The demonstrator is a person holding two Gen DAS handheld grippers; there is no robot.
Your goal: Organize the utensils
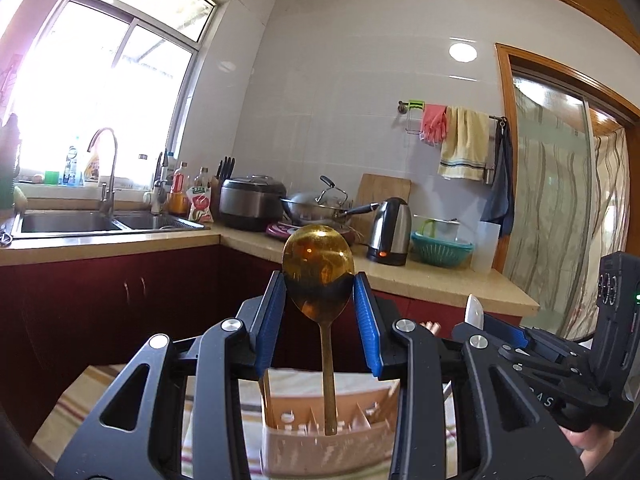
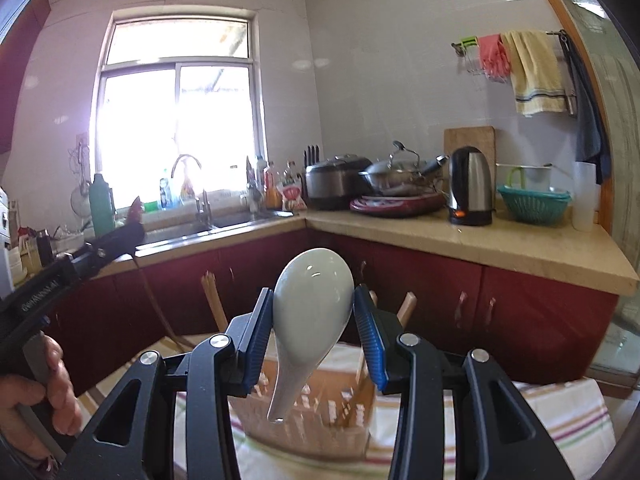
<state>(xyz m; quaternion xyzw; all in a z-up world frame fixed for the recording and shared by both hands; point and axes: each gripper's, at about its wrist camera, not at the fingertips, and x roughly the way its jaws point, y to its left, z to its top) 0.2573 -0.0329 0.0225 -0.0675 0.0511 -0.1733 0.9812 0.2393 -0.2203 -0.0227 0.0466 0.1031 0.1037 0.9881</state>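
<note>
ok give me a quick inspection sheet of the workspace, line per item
surface: striped cloth over a table.
job's things: gold metal spoon and white ceramic spoon, each gripped by the bowl, handle down, above the compartmented utensil holder; chopsticks stand in it.
clutter: nothing seen on the cloth.
grippers: left tool shut on the gold metal spoon; right tool shut on the white ceramic spoon.
cables: a cord hangs before the cabinets.
surroundings: kitchen counter, sink, kettle, wok, rice cooker, window.
</note>
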